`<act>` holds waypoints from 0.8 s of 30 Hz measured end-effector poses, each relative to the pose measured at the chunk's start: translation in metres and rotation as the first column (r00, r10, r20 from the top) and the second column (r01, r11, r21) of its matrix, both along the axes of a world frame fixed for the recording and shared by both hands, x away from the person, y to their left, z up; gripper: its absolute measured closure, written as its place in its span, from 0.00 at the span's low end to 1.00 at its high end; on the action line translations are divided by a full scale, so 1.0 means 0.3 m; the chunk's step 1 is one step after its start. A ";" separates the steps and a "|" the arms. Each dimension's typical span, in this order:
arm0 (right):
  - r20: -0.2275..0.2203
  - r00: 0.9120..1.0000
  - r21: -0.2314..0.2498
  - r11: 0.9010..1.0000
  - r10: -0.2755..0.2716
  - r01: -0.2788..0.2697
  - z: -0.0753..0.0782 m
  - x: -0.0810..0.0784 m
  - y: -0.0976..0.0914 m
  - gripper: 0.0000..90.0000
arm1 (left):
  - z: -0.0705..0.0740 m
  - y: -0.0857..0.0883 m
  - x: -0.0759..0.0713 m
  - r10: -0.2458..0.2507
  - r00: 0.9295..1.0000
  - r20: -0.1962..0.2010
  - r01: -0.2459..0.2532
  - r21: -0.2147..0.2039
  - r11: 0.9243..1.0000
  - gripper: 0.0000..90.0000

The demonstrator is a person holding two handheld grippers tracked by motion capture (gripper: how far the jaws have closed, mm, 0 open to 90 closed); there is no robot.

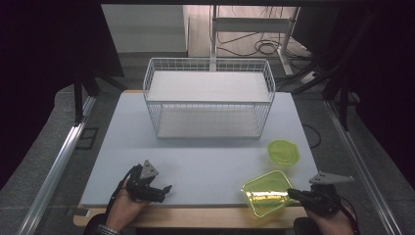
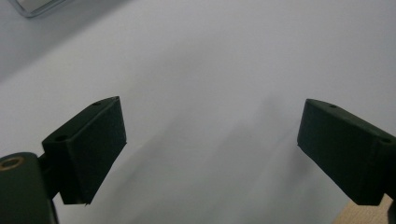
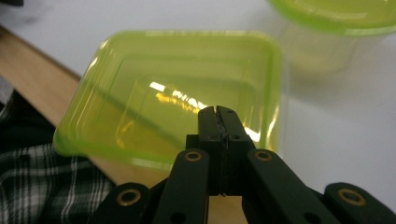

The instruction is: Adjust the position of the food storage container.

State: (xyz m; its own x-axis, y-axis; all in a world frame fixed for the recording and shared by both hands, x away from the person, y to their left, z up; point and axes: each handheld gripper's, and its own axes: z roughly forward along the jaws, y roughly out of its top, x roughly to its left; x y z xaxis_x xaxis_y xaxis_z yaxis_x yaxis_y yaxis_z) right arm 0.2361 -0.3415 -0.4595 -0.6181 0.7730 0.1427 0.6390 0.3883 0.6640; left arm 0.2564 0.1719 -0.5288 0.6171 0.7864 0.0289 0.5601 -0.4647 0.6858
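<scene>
Right tongs point(image 3: 219, 112): pinching rim of square green container point(image 3: 177, 93), overhanging counter's point(image 1: 195, 166) near right edge. Left tongs point(image 1: 164, 191): spread, empty. Wire basket point(image 1: 208, 98) empty; nothing stowed yet.

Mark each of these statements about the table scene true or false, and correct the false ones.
1. The right gripper has its jaws pressed together at the rim of the square green container. True.
2. The left gripper is clamped on a green container. False: its jaws stand wide apart over bare table.
3. The white wire basket holds both green containers. False: both sit on the table in front of it.
4. The small green container stands between the square one and the basket. True.
5. The square container hangs partly over the table's near edge. True.
</scene>
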 end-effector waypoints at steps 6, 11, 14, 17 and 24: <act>-0.026 0.998 -0.003 0.999 0.052 -0.053 -0.022 -0.053 0.002 0.99 | -0.001 0.001 0.000 0.007 1.000 0.001 -0.007 0.003 1.000 0.09; -0.031 0.994 -0.009 0.995 0.103 -0.103 -0.038 -0.072 0.015 0.99 | -0.002 0.000 0.001 0.008 1.000 -0.003 -0.008 0.006 1.000 0.09; -0.025 0.994 0.019 0.994 0.108 -0.108 -0.049 -0.068 0.014 0.99 | -0.004 -0.003 0.002 0.004 1.000 -0.007 -0.004 0.007 1.000 0.08; -0.017 0.995 0.030 0.994 0.103 -0.102 -0.054 -0.059 0.020 0.99 | -0.005 -0.006 0.003 0.002 1.000 -0.008 -0.002 0.007 1.000 0.08; -0.005 0.993 0.054 0.991 0.121 -0.121 -0.064 -0.014 0.083 0.99 | -0.008 -0.009 0.004 -0.007 1.000 -0.012 0.007 0.010 1.000 0.08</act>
